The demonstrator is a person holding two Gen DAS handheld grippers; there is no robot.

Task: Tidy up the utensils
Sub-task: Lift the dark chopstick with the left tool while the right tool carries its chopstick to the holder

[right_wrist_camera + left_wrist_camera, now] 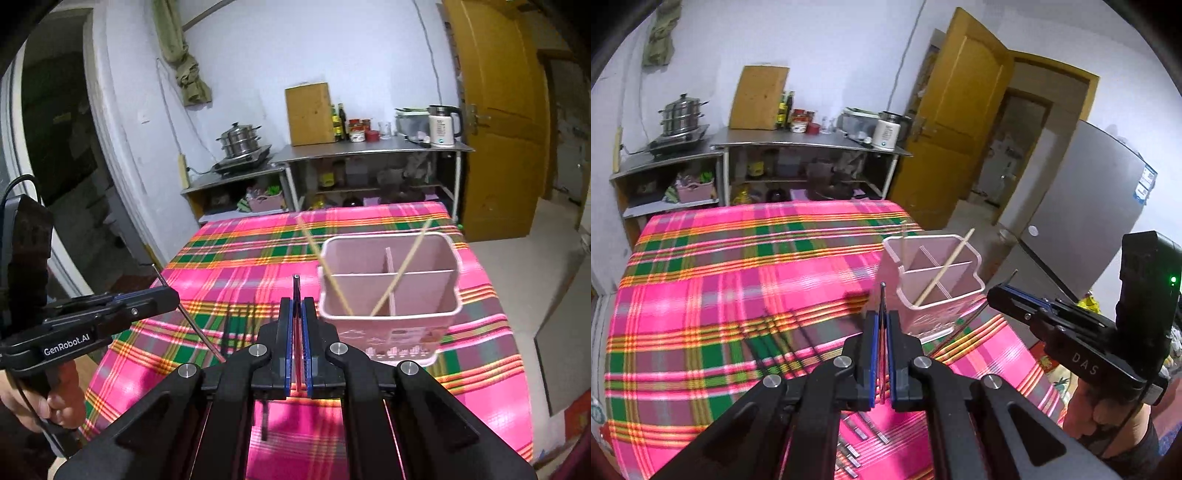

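Note:
A pink divided utensil holder stands on the plaid tablecloth with two wooden chopsticks leaning in it. My left gripper is shut on a thin metal chopstick, held upright just left of the holder; it also shows in the right wrist view. My right gripper is shut on another metal chopstick, held just left of the holder, and shows in the left wrist view.
Several flat metal-ended utensils lie on the cloth under my left gripper. A steel counter with a steamer pot, cutting board and kettle stands behind the table. A yellow door and fridge are to the right.

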